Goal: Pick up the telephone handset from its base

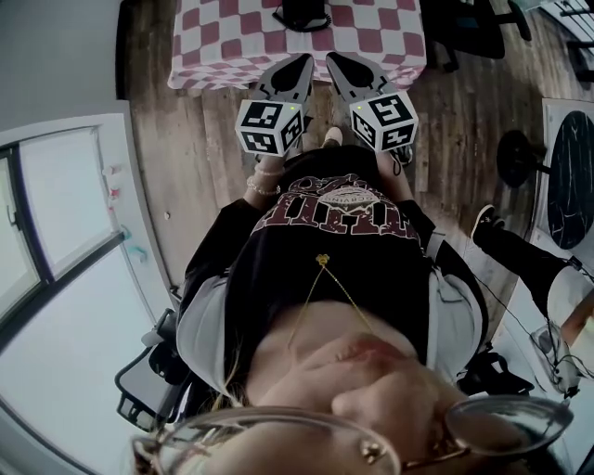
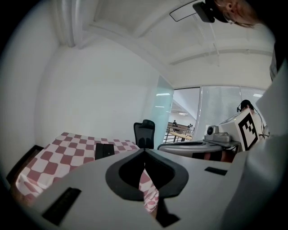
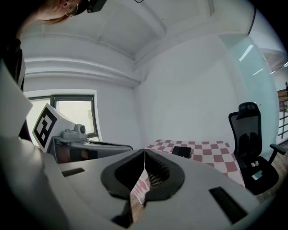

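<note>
A black telephone (image 1: pixel 302 14), too small here to tell handset from base, sits on the table draped in a red-and-white checked cloth (image 1: pixel 213 46), well in from that table's near edge. The grey left gripper (image 1: pixel 299 67) and the matching right gripper (image 1: pixel 336 63), each carrying a black-and-white marker cube, are side by side at the table's near side, pointing toward it and well apart from the telephone. Both have their jaws pressed together at the tips, with nothing between them.

Side by side before the torso (image 1: pixel 343 241), left tongs (image 1: pixel 304 61) and right tongs (image 1: pixel 332 59), both empty, jaws together.
</note>
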Demonstrator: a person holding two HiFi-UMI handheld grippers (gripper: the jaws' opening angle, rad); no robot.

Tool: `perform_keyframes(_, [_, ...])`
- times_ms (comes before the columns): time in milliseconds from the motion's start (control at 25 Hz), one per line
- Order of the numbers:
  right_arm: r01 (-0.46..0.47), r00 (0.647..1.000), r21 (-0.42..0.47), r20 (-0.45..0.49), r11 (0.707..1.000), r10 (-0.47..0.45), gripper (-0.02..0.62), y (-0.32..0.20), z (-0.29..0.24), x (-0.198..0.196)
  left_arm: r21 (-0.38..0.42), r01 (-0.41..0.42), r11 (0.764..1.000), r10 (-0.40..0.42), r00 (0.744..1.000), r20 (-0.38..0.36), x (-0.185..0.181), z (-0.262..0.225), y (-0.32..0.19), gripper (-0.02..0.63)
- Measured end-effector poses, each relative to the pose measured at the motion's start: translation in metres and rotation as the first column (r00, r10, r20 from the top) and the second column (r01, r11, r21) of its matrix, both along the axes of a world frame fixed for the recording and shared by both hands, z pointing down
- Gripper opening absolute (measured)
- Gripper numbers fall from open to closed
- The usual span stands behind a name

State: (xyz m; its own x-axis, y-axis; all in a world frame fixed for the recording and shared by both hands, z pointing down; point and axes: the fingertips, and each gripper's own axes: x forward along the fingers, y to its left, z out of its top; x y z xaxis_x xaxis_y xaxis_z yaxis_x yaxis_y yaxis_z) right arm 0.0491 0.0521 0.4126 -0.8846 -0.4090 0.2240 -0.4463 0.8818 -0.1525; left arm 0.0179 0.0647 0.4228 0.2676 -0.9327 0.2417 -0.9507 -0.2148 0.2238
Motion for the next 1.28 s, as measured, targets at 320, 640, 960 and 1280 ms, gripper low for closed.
perform_keyframes(320, [0.061, 0.998, -0.013, 0.006, 0.998, -0.061, 0.020, -0.018, 0.006, -0.003, -0.008, 0.030, 1.000, -0.030, 1.000, 0.007, 0.001, 0.004, -0.018, 0.011])
perform_keyframes(640, [0.112, 0.994, -0.025, -0.012, 0.993, -0.112, 0.020, -0.026, 0.014, 0.001, -0.035, 0.074, 0.997, -0.074, 0.997, 0.003, 0.002, 0.015, -0.025, 0.011])
perform_keyframes(960, [0.118, 0.993, -0.035, -0.021, 0.992, -0.119, 0.020, -0.032, 0.019, 0.001, -0.040, 0.065, 0.997, -0.066, 0.998, -0.012, 0.005, 0.020, -0.033, 0.011])
perform_keyframes(1280, [0.081, 0.996, -0.037, -0.021, 0.996, -0.082, 0.020, -0.051, 0.018, -0.003, -0.037, 0.036, 0.999, -0.037, 0.999, -0.016, -0.002, 0.018, -0.056, 0.011])
